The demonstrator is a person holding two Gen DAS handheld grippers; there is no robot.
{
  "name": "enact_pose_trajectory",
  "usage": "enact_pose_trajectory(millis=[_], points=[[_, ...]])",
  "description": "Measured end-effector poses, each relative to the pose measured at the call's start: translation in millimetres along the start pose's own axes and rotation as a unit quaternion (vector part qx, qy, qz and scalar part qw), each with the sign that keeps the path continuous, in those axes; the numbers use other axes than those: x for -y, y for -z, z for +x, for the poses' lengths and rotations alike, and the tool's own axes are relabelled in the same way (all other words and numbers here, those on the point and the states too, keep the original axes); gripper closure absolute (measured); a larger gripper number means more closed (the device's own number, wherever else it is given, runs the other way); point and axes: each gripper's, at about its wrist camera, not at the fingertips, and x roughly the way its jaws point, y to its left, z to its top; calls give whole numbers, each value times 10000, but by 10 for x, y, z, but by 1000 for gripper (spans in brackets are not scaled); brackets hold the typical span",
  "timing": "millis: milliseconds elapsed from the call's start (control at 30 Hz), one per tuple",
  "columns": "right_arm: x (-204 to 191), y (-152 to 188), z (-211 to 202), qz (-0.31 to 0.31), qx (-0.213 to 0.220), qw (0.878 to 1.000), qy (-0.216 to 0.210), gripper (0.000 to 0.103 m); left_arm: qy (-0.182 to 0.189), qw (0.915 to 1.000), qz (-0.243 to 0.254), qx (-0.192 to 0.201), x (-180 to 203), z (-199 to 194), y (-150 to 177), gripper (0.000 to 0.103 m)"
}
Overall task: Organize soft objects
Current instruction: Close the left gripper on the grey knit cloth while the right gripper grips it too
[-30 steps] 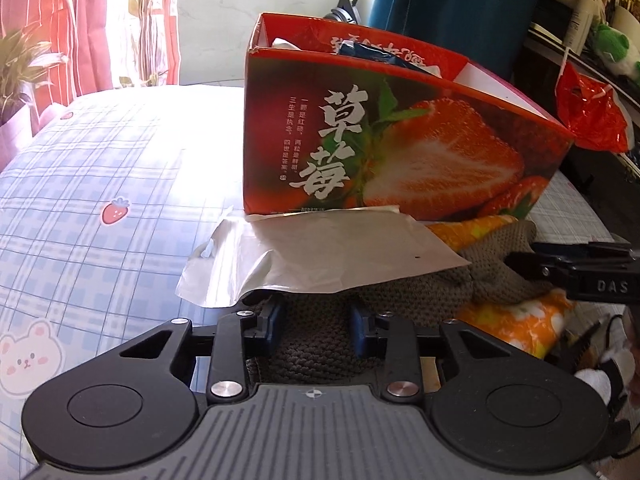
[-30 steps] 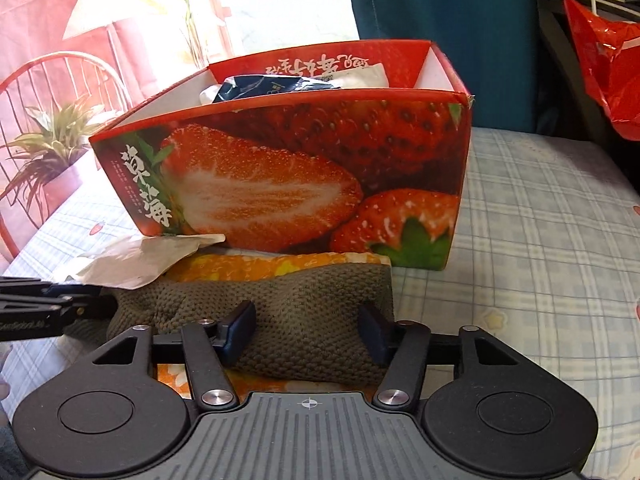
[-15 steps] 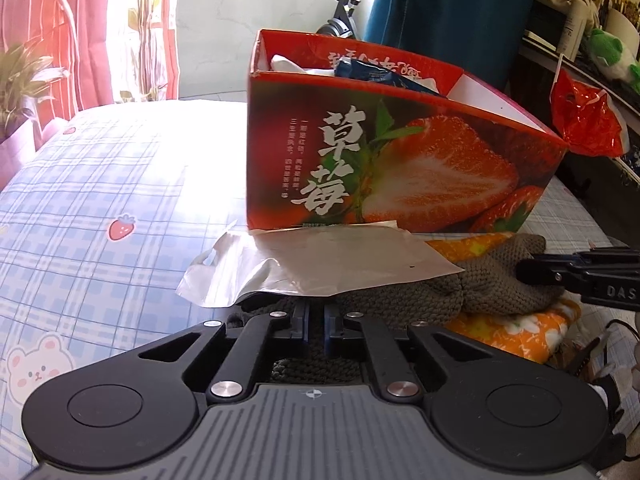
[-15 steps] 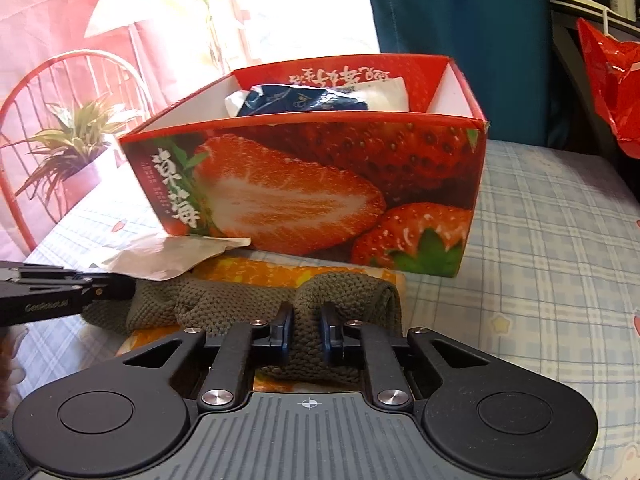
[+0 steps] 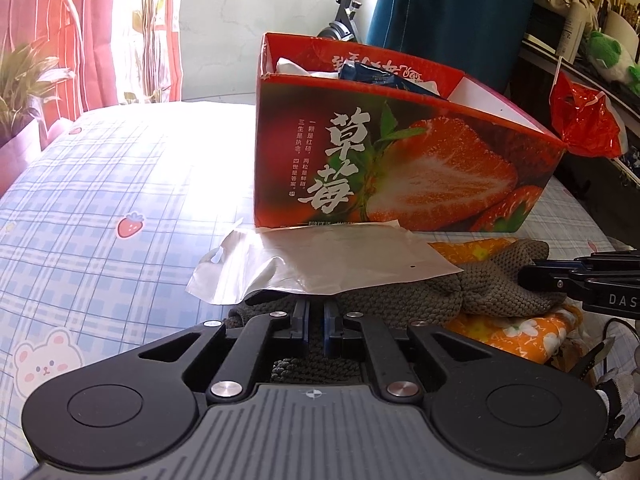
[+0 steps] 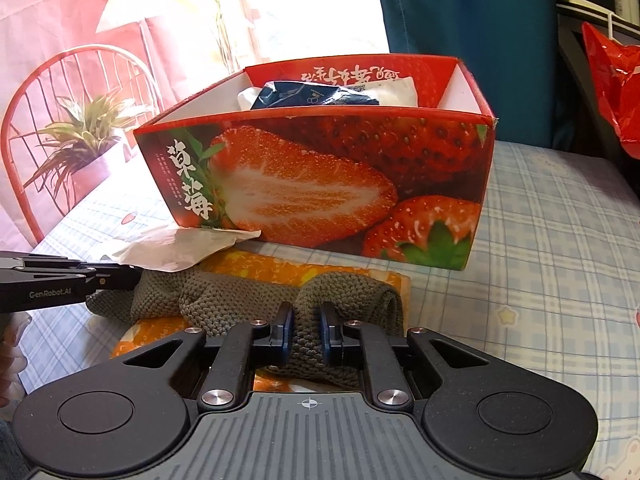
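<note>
A: Far left, what's the surface like?

B: A tabletop [image 5: 100, 184] under a soft cloth of pale blue plaid, printed with small strawberries and a cartoon bear. A thin, crinkled translucent plastic bag [image 5: 320, 264] lies on it, flat and roughly rectangular, its far edge against the box.

A: And the left claw [image 5: 316, 326]?

B: Clenched on the knitted cloth [image 5: 500, 292], a chunky olive-grey weave with a pebbly, ribbed texture. Its blue-padded fingers [image 5: 300, 322] pinch a fold at the cloth's left end, just under the bag's near edge.

A: Where does that cloth sit?

B: In front of the strawberry box [image 6: 320, 176], draped in bunched ridges across a flat orange fabric [image 6: 280, 268] with a pale flower print. It stretches between the two tools.

A: The box?

B: Glossy rectangular cardboard, open at the top, printed with a halved strawberry and white characters. A dark blue packet [image 6: 316, 96] and white wrappers poke above its rim.

A: The right claw [image 6: 307, 334]?

B: Grasping the cloth's right end; the knit bulges up between its narrowed fingers [image 6: 286, 330].

A: Further right?

B: A crumpled shiny red plastic bag [image 6: 616, 92] hangs beside a deep teal curtain [image 6: 460, 8].
</note>
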Motion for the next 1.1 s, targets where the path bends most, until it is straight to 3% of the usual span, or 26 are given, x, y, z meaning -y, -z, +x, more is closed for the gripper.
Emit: enact_pose_trajectory(millis=[833,1100], points=[[49,-5,-11,-3,88,10000,34,92,104,9995,-37,301,11,-222,107,98],[68,0,16,41,130,9998,119,80,135,9990,-221,353,-25,-253,180,97]])
